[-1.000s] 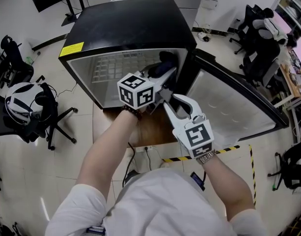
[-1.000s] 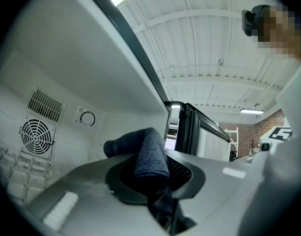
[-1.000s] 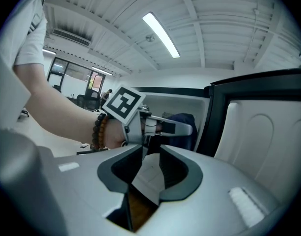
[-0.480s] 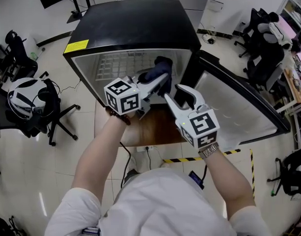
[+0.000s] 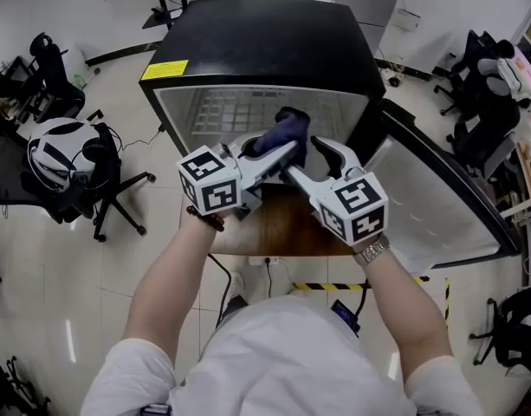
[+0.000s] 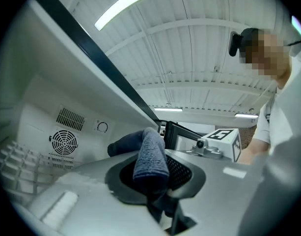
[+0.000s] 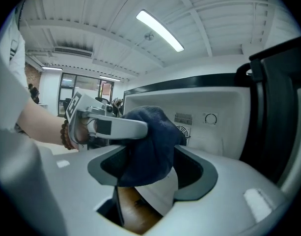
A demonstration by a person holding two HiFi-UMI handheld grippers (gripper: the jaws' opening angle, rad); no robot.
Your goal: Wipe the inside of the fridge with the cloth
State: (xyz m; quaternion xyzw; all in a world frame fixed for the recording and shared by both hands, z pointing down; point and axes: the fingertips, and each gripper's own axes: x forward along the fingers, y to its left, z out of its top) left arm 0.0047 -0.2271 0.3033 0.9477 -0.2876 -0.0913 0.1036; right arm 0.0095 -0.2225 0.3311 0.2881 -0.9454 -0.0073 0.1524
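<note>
Clamping a dark blue, nubbly cloth [image 5: 283,131] tight in the left gripper [image 5: 285,152], bunched at the open front edge of the black fridge [image 5: 256,46], toward its right corner. Gaping wide at the right gripper [image 5: 315,161], jaws just opened, cloth between them unpressed. Resting on a wooden board [image 5: 282,224]; pale floor [image 5: 74,276] and office chairs [image 5: 100,167] beyond. Showing the back-wall fan grille [image 6: 63,142] only in gripper views.

The cloth [image 5: 282,133] is dark blue. The fridge [image 5: 265,37] is black outside, white inside, with a yellow label [image 5: 165,69]. The left gripper [image 5: 282,152] and right gripper [image 5: 301,156] are white with black square markers [image 5: 211,191].
</note>
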